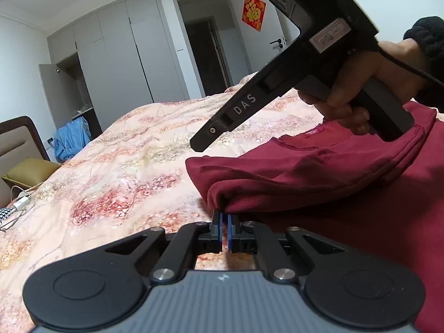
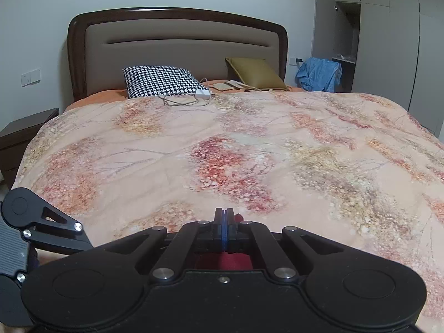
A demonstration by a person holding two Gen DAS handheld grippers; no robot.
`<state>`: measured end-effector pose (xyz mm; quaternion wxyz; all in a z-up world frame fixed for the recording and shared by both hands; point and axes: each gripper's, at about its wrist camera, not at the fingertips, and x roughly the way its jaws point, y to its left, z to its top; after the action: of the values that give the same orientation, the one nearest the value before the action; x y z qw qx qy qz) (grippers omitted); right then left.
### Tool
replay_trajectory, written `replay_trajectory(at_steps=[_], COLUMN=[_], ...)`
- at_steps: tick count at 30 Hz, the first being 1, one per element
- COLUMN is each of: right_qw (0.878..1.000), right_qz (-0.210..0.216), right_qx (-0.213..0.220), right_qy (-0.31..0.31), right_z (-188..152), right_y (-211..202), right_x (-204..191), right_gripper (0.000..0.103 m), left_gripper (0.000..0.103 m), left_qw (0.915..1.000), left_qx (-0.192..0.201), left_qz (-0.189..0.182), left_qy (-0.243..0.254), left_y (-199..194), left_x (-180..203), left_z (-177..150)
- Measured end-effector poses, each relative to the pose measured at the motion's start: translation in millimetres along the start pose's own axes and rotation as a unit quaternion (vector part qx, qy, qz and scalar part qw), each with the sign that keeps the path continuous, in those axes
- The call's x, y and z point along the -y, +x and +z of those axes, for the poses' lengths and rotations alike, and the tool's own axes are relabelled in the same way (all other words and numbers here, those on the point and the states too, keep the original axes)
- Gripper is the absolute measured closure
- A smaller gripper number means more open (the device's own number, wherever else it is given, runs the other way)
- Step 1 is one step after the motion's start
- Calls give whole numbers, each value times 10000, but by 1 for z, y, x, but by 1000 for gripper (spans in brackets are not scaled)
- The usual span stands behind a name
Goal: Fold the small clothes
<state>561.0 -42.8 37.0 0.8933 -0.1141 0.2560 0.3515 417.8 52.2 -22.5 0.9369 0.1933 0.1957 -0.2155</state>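
The dark red knitted garment (image 1: 319, 177) lies on the floral peach-and-red quilted bedspread (image 1: 116, 172), its near edge doubled over. In the left wrist view, the left gripper (image 1: 224, 219) has its blue-padded jaws drawn close together at that folded edge, gripping the fabric fold. This view alone shows the right gripper's black handle (image 1: 291, 63) held in the person's right hand (image 1: 349, 94) above the neckline. The right wrist view shows the right gripper (image 2: 224, 216) with jaws pressed together and red cloth visible beside and beneath them; it appears to pinch the garment. Only this view shows the brown padded headboard (image 2: 177, 47), a black-and-white houndstooth pillow (image 2: 158, 80) and an olive cushion (image 2: 255, 73).
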Motion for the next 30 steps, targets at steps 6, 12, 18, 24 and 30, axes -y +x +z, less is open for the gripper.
replay_trajectory(at_steps=[6,12,18,24,30], right_qw=[9984,9975,9982,9986,9984], right_qz=[155,16,-532,-508,-505], right_qx=[-217,-658,188,143,171], right_qy=[502,249,224,83,207], right_z=[0,4,9,3,-3], right_y=[17,44,20,28,4], right_x=[11,2,3,-3,3], right_gripper=[60,101,101,99,61], left_gripper=[100,100,101,101,100], left_qw=[9999,9999,9996,9974,9939], left_qx=[-69,-92,-142,-421,-645], left_qz=[40,73,138,142,-79], left_qy=[102,108,-186,-563,-891], left_y=[4,8,1,8,2], left_x=[0,3,1,-4,-10], left_z=[-2,-3,-4,-3,-4])
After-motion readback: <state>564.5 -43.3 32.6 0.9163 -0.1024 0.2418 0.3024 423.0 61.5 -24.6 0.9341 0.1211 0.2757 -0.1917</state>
